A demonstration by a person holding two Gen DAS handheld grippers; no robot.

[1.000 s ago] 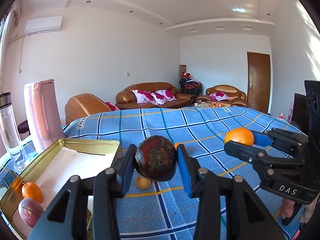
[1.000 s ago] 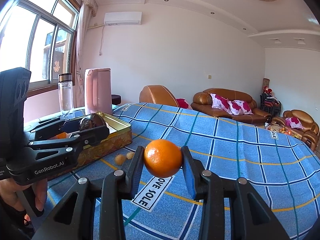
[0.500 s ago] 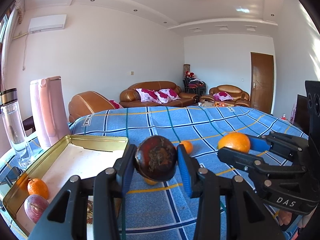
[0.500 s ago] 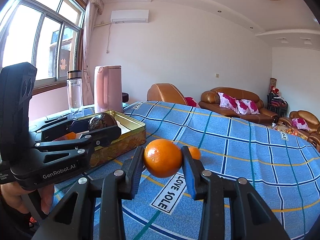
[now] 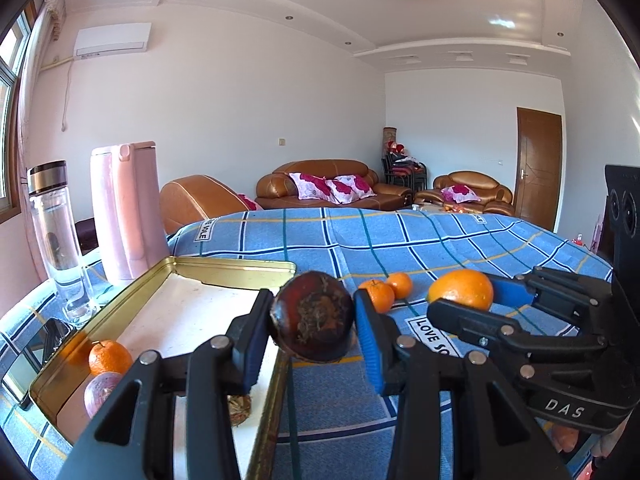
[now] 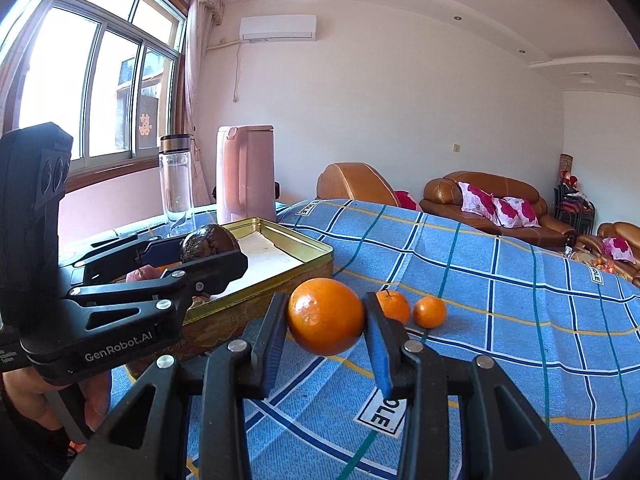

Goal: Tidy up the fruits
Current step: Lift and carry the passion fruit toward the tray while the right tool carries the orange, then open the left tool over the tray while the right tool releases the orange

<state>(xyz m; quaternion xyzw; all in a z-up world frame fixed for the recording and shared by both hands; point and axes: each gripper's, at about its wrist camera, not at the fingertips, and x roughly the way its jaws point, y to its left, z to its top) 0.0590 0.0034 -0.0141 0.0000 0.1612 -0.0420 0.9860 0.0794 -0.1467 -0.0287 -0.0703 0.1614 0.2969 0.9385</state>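
Left wrist view, left claw [image 5: 314,322] gripping dark fruit [image 5: 312,316], tin's orange [image 5: 109,357]; right wrist view, right claw [image 6: 325,322] gripping orange [image 6: 324,316].

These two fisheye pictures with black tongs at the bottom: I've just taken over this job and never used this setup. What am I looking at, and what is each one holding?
There is no robot arm. A person holds a two-finger gripper in each hand, and a camera on each gripper looks forward along its fingers.

The left wrist view shows the left gripper shut on a dark brown round fruit, above the edge of a gold tin tray. The right gripper enters from the right of that picture.

The right wrist view shows the right gripper shut on an orange.

Everything sits on a blue checked cloth. Two small oranges lie loose on it. In the tray lie another small orange and a purplish fruit. Behind the tray stand a clear bottle and a pink jug.
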